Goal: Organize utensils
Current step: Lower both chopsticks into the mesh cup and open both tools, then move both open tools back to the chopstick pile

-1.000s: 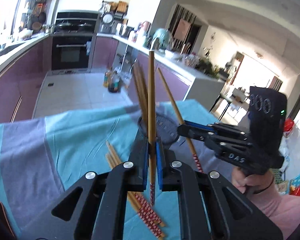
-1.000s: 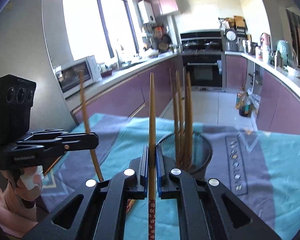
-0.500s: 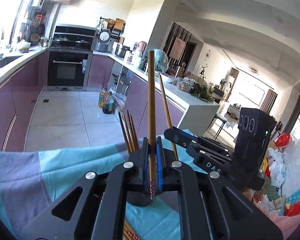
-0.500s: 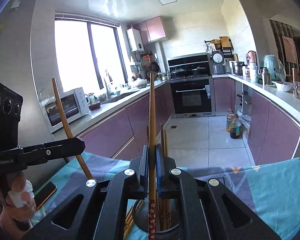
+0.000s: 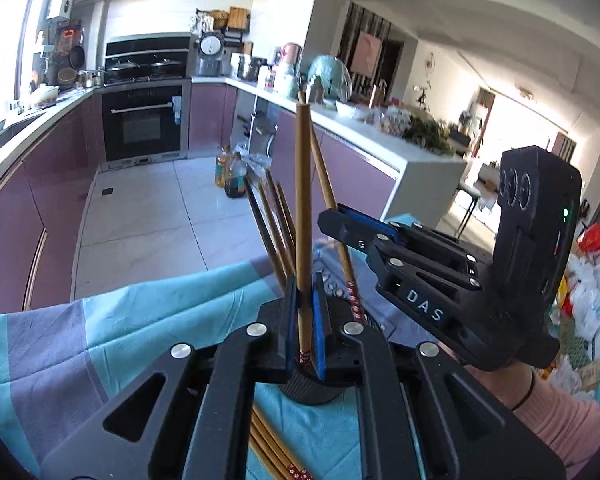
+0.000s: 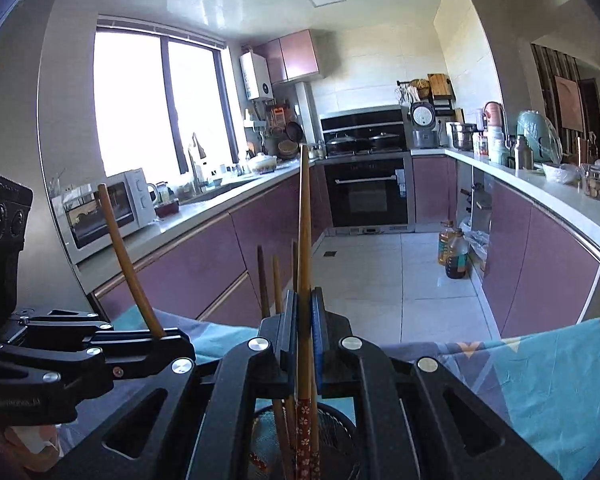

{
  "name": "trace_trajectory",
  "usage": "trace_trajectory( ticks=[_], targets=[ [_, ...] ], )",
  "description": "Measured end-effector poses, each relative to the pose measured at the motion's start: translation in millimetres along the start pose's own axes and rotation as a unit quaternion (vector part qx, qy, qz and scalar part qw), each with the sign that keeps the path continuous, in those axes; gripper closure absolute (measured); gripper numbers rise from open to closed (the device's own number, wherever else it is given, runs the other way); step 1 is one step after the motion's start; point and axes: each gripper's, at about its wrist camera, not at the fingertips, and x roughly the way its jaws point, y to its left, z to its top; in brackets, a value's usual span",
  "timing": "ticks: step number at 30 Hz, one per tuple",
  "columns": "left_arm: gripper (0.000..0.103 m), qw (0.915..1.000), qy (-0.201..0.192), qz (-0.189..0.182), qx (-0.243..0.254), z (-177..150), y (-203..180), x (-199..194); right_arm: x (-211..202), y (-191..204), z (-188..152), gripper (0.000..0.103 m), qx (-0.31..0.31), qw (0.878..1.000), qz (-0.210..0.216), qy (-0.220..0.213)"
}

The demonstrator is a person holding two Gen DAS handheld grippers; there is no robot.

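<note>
While each hand-held gripper (image 5: 304, 316) holds one chopstick (image 5: 303, 208), perhaps four fill the holder (image 6: 332, 436).

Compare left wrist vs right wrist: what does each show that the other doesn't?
Left wrist only: loose chopsticks lying on the tablecloth, the dining area, the right gripper from outside, clamping a tilted chopstick.

Right wrist only: window, microwave, sink, the left gripper from outside with its chopstick.

Both: each camera's own fingers shut on an upright chopstick above the black holder, chopsticks already standing in it, the oven, purple cabinets.
</note>
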Motion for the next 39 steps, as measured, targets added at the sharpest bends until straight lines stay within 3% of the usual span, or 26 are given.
trace_trajectory(
  ticks=[13,18,25,27,34,39],
  targets=[
    [0.095,0.9983,0.057,-0.011,-0.004,-9.8,10.2,37.0,11.5,4.2,-18.3,0.096,-0.031,0.992,-0.006,0.126],
    [0.084,0.9980,0.059,-0.009,-0.019,-8.6,19.6,46.5,15.7,0.4,-22.9,0.091,-0.019,0.991,-0.009,0.129],
    [0.079,0.9988,0.037,0.009,-0.032,-19.5,29.1,34.6,3.3,3.4,-27.7,0.081,-0.013,0.993,0.000,0.119],
    [0.076,0.9989,0.030,0.017,-0.032,-25.0,32.1,25.6,-3.2,4.8,-28.1,0.074,-0.012,0.994,0.004,0.112],
    [0.063,0.9984,-0.003,0.051,-0.022,-53.5,36.6,-5.1,-40.2,23.4,-35.2,0.071,-0.033,0.995,0.040,0.082],
    [0.053,0.9964,-0.002,0.075,-0.040,-87.3,50.3,-23.8,-55.9,42.8,-57.0,0.067,-0.062,0.992,0.062,0.094]
  ],
)
